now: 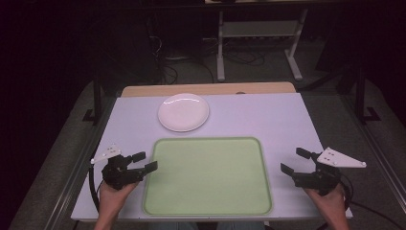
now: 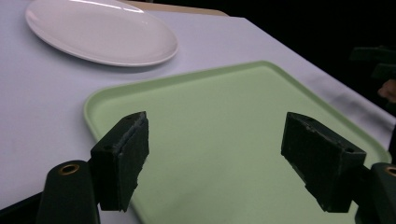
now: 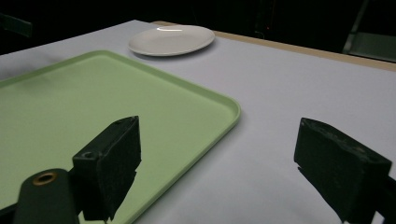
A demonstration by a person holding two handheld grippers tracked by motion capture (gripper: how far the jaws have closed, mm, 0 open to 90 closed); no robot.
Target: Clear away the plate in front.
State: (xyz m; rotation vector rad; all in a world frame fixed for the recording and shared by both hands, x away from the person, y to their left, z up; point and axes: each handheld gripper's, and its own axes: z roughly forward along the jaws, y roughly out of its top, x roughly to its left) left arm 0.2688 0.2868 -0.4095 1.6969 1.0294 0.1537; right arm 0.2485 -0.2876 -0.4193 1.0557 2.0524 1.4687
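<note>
A pale green tray (image 1: 208, 176) lies empty at the front middle of the white table, and a white plate (image 1: 183, 111) sits just beyond its far left corner. My left gripper (image 1: 145, 161) rests at the tray's left edge, open, jaws wide apart with nothing between them. My right gripper (image 1: 295, 161) is to the right of the tray, also open and empty. In the left gripper view the tray (image 2: 224, 140) spreads between the jaws and the plate (image 2: 100, 30) lies beyond. The right gripper view has the tray (image 3: 84, 112) at left and the plate (image 3: 172, 39) far off.
The white table top (image 1: 268, 115) has bare surface right of the plate and around the tray. A wooden strip (image 1: 206, 89) runs along its far edge. Beyond stand a white frame stand (image 1: 258, 43) and cables on a dark floor.
</note>
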